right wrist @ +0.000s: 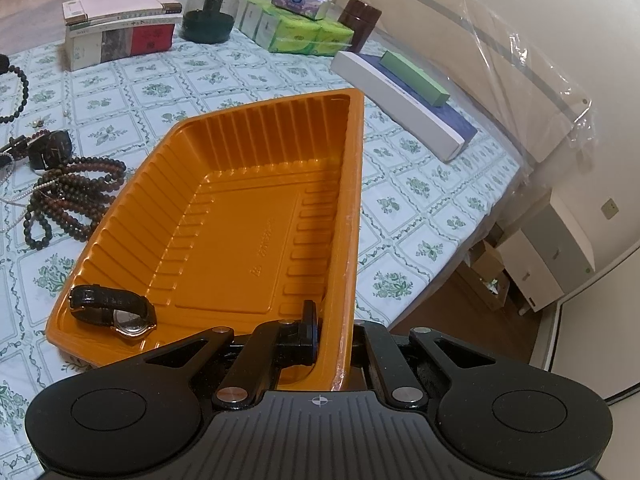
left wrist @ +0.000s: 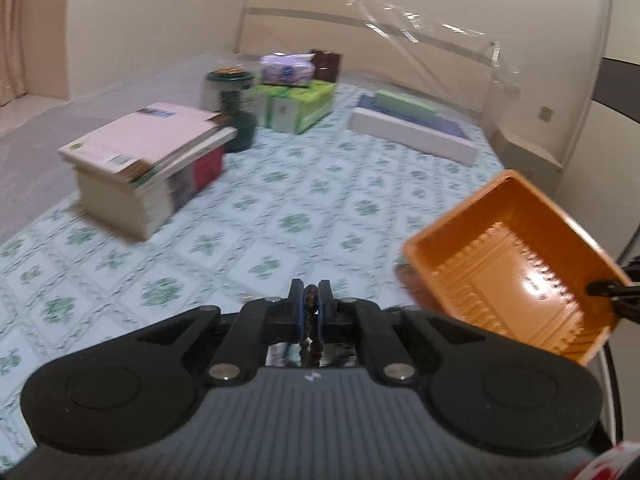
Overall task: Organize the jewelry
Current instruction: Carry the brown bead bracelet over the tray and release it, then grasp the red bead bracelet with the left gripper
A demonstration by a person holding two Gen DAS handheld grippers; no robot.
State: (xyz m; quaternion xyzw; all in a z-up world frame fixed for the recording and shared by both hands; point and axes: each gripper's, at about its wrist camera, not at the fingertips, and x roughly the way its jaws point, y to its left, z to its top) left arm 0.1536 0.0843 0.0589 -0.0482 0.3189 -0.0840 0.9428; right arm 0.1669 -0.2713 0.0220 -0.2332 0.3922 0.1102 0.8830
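In the left wrist view, the left gripper [left wrist: 311,300] is sitting low at the centre of the frame, its fingers clamping a dark bead strand [left wrist: 311,312] that is hanging down between the pads, above the bed [left wrist: 280,200] with its green-patterned sheet. The orange tray [left wrist: 516,264] is tilting at the right edge of the frame, well apart from the beads. The thin strand could slip out or swing and catch the tray rim on the way over (the blur suggests a quick move). In the right wrist view, the right gripper [right wrist: 332,340] is pinching the tray's near right wall [right wrist: 346,280] at bottom centre, one finger inside and the other hidden outside, so the tray is hanging from a single edge and could twist or sag. A wristwatch [right wrist: 114,314] is lying in its lower left corner and could slide. More beads [right wrist: 68,196] and a dark watch [right wrist: 54,152] are waiting at the left edge. The bed's edge is dropping away at the right, while open sheet is lying above the tray, before the books [right wrist: 120,28].
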